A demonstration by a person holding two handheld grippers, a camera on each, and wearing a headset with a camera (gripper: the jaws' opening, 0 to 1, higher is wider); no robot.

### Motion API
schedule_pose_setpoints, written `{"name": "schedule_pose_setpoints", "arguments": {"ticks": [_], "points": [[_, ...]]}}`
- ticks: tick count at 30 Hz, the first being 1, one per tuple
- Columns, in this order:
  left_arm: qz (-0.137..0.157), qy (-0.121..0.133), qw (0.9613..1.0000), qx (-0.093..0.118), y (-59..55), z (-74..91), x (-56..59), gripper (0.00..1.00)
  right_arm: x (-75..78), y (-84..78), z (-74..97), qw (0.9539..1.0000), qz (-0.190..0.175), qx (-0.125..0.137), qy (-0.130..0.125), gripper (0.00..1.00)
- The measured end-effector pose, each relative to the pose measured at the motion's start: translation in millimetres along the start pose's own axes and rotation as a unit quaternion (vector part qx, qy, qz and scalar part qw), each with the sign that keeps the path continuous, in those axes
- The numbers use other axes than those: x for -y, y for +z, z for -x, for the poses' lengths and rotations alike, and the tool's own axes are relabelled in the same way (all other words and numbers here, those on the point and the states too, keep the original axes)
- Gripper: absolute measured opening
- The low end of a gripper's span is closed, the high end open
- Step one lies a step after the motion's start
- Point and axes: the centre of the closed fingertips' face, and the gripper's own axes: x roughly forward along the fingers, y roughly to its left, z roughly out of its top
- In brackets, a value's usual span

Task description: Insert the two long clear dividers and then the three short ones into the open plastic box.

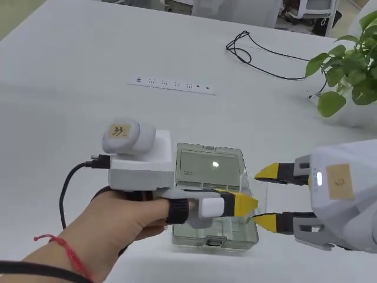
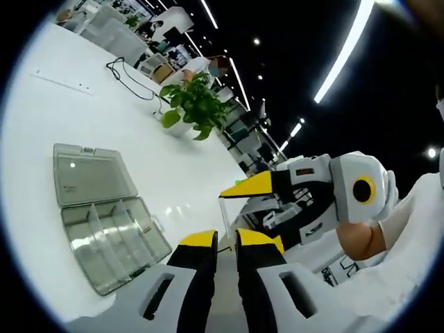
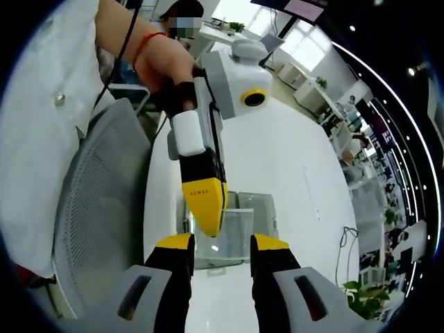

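The open clear plastic box (image 1: 214, 236) lies on the white table, its lid (image 1: 211, 164) folded back. In the left gripper view its base (image 2: 114, 243) holds upright clear dividers. My left gripper (image 1: 244, 203) hovers over the box's right side, shut on a small clear divider (image 3: 236, 232) that sticks out past its yellow tips. My right gripper (image 1: 266, 196) faces it from the right, open, with one jaw on either side of that divider (image 1: 262, 190). In the left gripper view the divider (image 2: 223, 211) rises from between my left gripper (image 2: 225, 243) jaws.
A white power strip (image 1: 172, 84) lies across the table's far middle. A black cable (image 1: 253, 56) loops at the back right, beside a potted plant (image 1: 347, 71). A grey mesh chair (image 3: 104, 208) stands by the table's near edge.
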Motion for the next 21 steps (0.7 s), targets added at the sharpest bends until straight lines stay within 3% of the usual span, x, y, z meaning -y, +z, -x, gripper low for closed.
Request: {"name": "schedule_pose_setpoints", "arguments": {"ticks": [10,21], "points": [[0.008,-0.005,1.0,0.002,1.1,-0.6,0.9,0.0,-1.0,1.2,-0.4,1.0,0.002,-0.001,0.004,0.33],[0.016,-0.008,0.9998,0.006,-0.1,0.6,2.9,0.0,-1.6,2.2,-0.8,1.0,0.0,0.003,0.006,0.33]]}}
